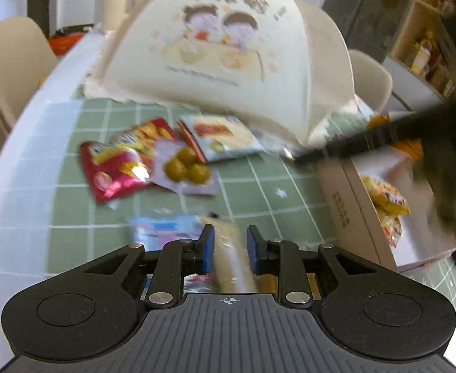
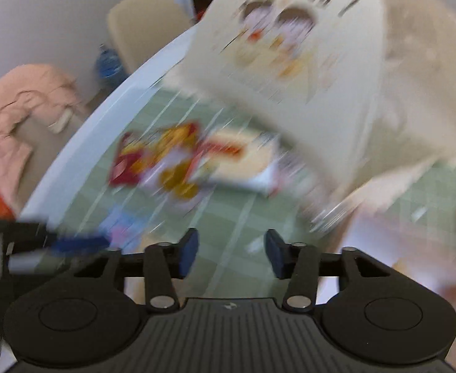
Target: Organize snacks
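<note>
Left gripper, bottom centre: pads flank beige snack packet, contact unclear through blur. Packet light, crinkly, slippery; pinch flat middle. Right gripper released, empty. Box at right.

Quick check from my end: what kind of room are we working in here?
Most likely a home dining area. A dining table with a green checked cloth carries a folding mesh food cover, beige dining chairs stand around it, and open pantry shelves hold packaged goods.
</note>
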`<state>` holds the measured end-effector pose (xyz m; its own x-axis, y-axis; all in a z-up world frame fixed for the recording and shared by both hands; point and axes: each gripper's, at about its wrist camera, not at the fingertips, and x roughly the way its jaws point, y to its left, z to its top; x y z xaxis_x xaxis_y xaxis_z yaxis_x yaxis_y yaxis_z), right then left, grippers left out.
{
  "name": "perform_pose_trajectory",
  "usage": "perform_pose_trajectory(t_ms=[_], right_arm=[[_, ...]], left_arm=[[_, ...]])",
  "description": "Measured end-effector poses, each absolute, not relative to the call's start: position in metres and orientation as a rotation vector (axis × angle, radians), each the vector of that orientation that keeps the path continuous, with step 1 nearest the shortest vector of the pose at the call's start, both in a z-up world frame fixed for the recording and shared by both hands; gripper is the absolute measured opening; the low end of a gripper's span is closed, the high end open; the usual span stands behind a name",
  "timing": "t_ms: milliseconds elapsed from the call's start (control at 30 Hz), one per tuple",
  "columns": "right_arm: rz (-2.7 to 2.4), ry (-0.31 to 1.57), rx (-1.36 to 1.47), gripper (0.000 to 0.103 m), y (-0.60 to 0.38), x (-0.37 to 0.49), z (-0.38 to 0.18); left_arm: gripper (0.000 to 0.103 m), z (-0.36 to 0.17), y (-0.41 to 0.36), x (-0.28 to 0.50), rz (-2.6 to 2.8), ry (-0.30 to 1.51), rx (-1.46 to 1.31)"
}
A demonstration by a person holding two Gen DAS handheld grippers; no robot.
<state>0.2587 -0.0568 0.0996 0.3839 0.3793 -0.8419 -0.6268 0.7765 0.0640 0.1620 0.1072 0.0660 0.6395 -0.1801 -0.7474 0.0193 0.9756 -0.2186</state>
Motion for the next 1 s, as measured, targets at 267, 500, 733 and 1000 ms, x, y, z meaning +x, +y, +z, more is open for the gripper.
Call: perform_pose_trajectory(t_ms=[267, 500, 733, 1000], right_arm=[[0.547, 1.155, -0.358, 0.065, -0.036, 0.353, 0.053], [0.594, 1.251, -0.287, 0.050, -0.021, 0.357, 0.042], [0.702, 1.232, -0.281, 0.049, -0.017, 0.308, 0.052], [0.538, 1.141, -0.188, 0.070, -0.004, 0.285, 0.039]], left_arm=[[0.053, 0.047, 0.106, 0.157, -0.079, 0.908, -0.052], [0.051, 0.046, 0.139, 0.143, -0.115, 0.916, -0.198], [0.050, 0.038, 0.128, 0.141, -0.121, 0.945, -0.167], [0.044, 0.035, 0.109, 0.133, -0.109, 0.945, -0.070]])
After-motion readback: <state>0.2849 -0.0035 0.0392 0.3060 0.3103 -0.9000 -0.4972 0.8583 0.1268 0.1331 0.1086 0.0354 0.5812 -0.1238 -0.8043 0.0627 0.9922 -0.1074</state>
